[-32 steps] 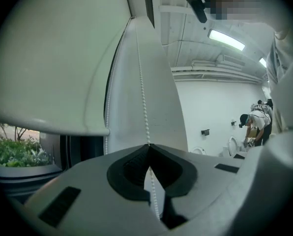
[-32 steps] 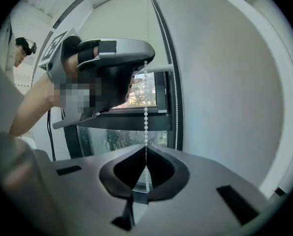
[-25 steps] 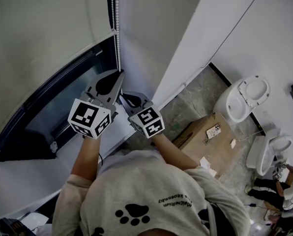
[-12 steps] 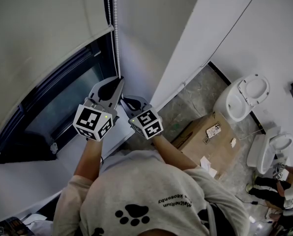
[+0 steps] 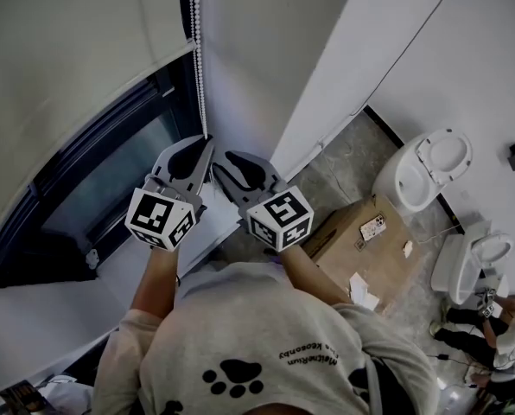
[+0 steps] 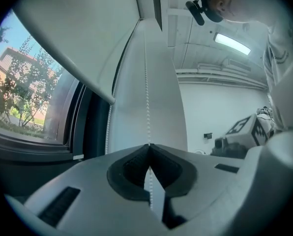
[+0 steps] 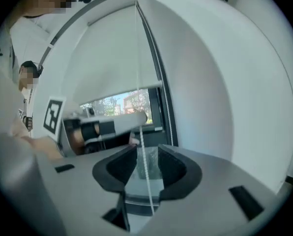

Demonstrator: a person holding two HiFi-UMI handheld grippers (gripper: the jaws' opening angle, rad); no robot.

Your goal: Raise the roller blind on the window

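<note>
"At the window (image 5: 93, 180), what had just changed?"

"The blind (image 5: 67, 50) had crept up a little. Its bottom edge sat a shade higher over the glass than a second before, though it still covered the upper part. My left claw (image 5: 206, 143) had stayed clamped tight on the bead chain (image 5: 197, 67) hanging at the blind's right end. My right claw (image 5: 238, 164), pinched shut half a second earlier, was springing open. The chain ran between its jaws, but the pads no longer pressed it."

"Meaning what for the job?"

"One pull was spent, I judged. The left was holding the gain while the right let go, most likely to take a fresh hold. Plenty of blind was left to raise."

"Did the views differ?"

"The head view showed both claws side by side below the blind, but not the pinch itself. My left claw's view showed the jaws meeting on the beads, and the right's showed the gap with the chain loose in it. Both claw views caught trees (image 6: 23, 77) outside, where the head view gave only dark glass."
</note>
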